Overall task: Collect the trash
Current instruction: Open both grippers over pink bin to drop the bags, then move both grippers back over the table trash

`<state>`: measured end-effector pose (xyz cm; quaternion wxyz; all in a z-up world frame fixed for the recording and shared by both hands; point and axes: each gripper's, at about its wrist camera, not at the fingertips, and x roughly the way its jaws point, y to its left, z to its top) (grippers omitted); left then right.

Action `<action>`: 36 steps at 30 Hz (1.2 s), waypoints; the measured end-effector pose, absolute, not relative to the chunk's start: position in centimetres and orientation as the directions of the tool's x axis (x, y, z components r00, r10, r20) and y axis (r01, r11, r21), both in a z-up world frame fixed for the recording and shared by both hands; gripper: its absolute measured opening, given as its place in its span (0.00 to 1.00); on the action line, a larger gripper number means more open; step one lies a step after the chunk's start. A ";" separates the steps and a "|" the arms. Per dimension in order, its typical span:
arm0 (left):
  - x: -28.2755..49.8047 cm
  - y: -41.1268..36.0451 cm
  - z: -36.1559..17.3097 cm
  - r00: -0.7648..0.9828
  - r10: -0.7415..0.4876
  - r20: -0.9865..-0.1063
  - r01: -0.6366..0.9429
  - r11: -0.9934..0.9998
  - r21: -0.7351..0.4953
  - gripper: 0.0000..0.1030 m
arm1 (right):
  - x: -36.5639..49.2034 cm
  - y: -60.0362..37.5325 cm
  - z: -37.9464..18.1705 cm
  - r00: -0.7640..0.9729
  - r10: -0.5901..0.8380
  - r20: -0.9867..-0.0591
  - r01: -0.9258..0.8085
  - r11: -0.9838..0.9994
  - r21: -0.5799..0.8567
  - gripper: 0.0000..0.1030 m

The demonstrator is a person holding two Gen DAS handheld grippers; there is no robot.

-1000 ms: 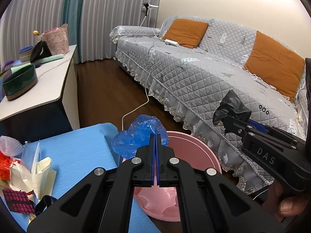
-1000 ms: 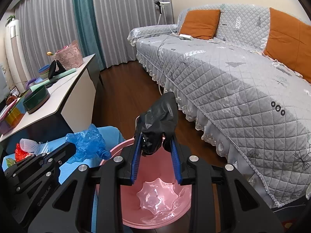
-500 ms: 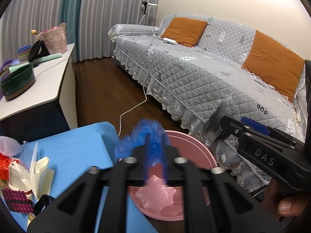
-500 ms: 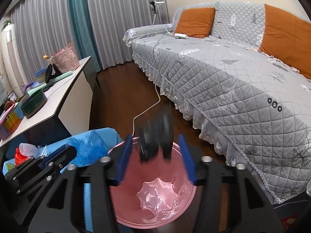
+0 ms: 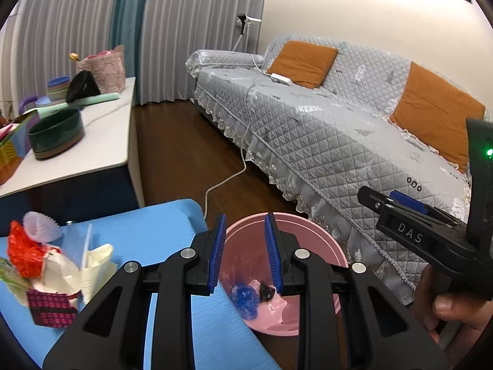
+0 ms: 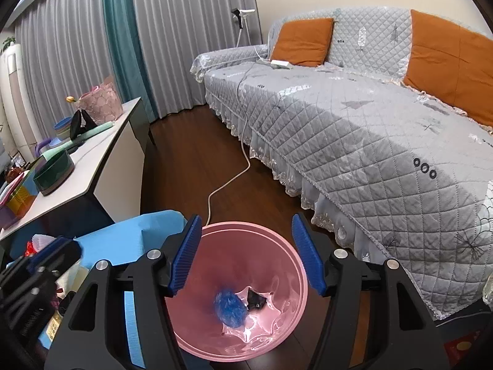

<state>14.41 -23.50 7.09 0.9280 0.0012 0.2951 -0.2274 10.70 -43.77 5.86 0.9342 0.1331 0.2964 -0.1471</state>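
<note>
Both drops are judged complete: the blue wad (image 6: 229, 310) and black scrap (image 6: 256, 302) lie in the pink bin (image 6: 215, 234). The left gripper (image 5: 245, 254) and right gripper (image 6: 246, 256) are opening, nothing between the jaws. The remaining trash pile (image 5: 52, 265) is seen at nine o'clock on the blue table (image 5: 148, 231), whose edge adjoins the bin; a lift before crossing is advised.

Grey quilted sofa (image 6: 354, 117) with orange cushions (image 6: 303, 41) stood on dark wooden floor (image 6: 191, 154); grey curtains (image 6: 185, 30) covered the window behind.
</note>
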 end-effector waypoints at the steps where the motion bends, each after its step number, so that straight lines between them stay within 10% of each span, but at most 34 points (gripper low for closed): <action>1: 14.1 -23.0 7.4 0.728 -0.419 -0.543 0.419 0.898 -0.132 0.24 | 10.4 -43.9 6.0 0.785 -0.197 -0.587 0.357 0.919 0.168 0.60; 36: 7.7 2.5 7.7 0.844 -0.188 -0.501 0.126 0.980 -0.156 0.20 | 7.0 -24.0 5.6 0.813 0.276 -0.514 -0.191 0.958 0.213 0.36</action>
